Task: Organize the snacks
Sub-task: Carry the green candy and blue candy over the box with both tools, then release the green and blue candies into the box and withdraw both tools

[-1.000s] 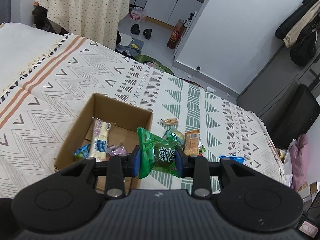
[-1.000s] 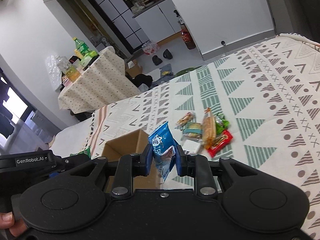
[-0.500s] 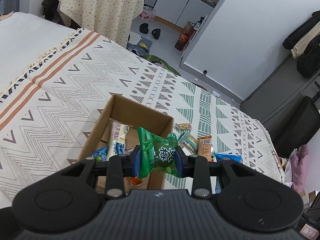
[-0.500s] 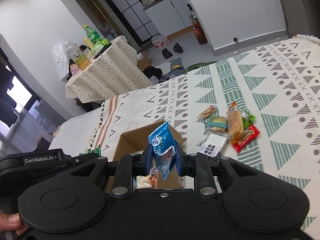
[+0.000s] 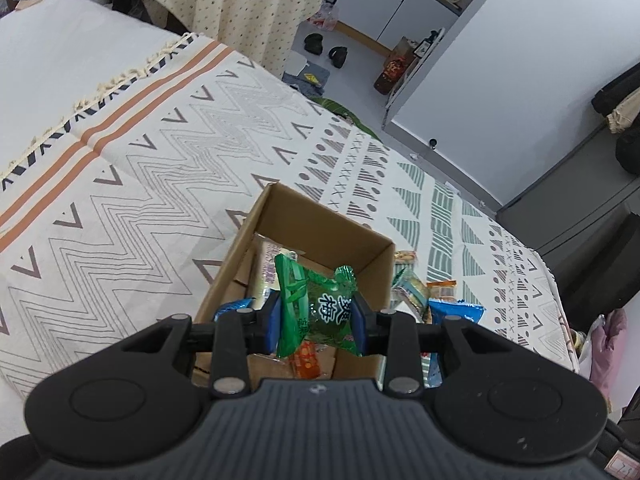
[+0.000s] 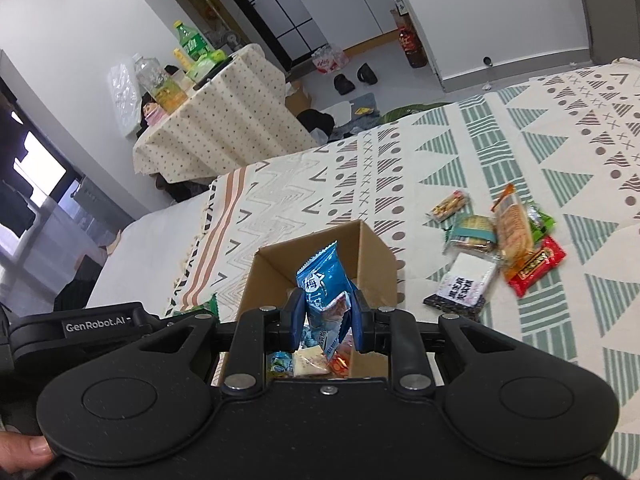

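Note:
An open cardboard box (image 5: 328, 224) (image 6: 372, 256) sits on the patterned bedspread with several snack packets inside. My left gripper (image 5: 317, 318) is shut on a green snack packet (image 5: 316, 304) and holds it right above the box's opening. Over the same box, my right gripper (image 6: 326, 316) is shut on a blue snack packet (image 6: 322, 280). Loose snacks lie on the bedspread to the right of the box: a red packet (image 6: 534, 266), an orange biscuit pack (image 6: 514, 226), a white and black packet (image 6: 464, 284) and others.
The bedspread (image 5: 140, 168) covers a bed; its far edge drops to the floor. A table with a dotted cloth (image 6: 216, 128) carrying bottles stands beyond the bed. A person's thumb (image 6: 28, 448) shows at the bottom left. The other gripper's body (image 6: 80, 328) is at left.
Both grippers have moved in over the box, each still holding its packet. The box now lies directly under both pairs of fingers.

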The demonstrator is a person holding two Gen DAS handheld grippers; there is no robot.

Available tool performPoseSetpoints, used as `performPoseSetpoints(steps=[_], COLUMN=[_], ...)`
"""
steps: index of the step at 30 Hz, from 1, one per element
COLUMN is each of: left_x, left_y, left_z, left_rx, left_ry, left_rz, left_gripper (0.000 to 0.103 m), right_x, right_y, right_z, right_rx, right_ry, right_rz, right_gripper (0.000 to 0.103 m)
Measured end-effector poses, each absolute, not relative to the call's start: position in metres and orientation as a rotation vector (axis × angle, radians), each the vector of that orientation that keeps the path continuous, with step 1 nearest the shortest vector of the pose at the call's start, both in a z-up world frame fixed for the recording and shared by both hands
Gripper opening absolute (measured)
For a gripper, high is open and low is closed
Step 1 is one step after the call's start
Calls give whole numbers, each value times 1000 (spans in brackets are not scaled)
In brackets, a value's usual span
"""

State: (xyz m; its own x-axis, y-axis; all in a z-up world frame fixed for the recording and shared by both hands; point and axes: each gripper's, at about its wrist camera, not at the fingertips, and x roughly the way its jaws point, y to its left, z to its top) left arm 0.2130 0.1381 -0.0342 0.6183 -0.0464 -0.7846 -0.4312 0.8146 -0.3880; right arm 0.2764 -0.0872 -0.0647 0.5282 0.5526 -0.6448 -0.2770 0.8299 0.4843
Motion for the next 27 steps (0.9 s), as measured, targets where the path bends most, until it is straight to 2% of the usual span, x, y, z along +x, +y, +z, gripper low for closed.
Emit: performPoseSetpoints(steps=[15,19,21,23,27], left_x=[236,235,234,233,227], left_y=[153,153,154,155,160], left_z=[-63,-66,-68,-68,-66], left_rx=[-612,-599,-596,-595,-602], left_ry=[1001,1035,1052,1062,1054], left_rz=[212,207,201,200,226], left_gripper=[34,38,42,53,60], right_x=[299,295,292,289,285], right_y=[-57,-50,-48,-48,-47], right_z=[-80,-84,-86,-89,-91], right_rx=[324,324,324,326,330], right_ry=[943,952,957,964,980], right_rz=[515,526,530,528,528], right_gripper=[23,23,23,23,23])
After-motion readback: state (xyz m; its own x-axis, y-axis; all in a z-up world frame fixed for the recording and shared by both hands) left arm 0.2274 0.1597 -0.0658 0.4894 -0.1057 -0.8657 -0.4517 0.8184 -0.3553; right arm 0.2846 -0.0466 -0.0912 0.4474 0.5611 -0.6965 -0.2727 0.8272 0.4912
